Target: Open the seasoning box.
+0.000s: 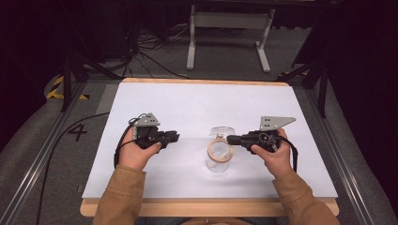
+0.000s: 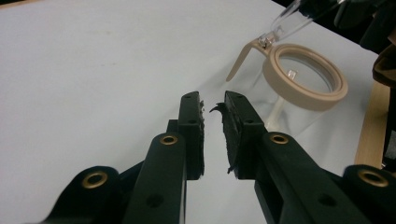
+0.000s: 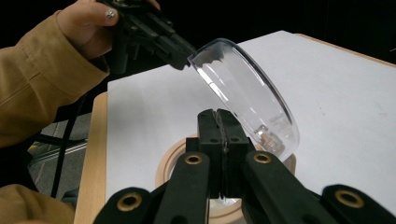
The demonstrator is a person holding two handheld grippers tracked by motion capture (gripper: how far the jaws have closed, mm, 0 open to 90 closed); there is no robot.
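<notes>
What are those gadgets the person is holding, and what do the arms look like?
Each hand holds a black two-jaw tool: the left gripper and the right gripper. Both have brass-coloured rivets, a grey three-cornered plate on top and a trailing black cable. The sleeves are mustard-brown.

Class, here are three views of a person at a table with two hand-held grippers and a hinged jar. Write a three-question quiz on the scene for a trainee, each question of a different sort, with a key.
1. True or false: the clear domed lid lies shut flat on the clear jar with a beige ring.
2. What is between the pads of the left gripper? A: a metal spoon. B: a folded cloth. C: nothing.
3. Fill in: above the beige ring, the jaws of the right gripper stand ___.

Key
1. False: the lid is swung up and tilted.
2. C.
3. Shut.
</notes>
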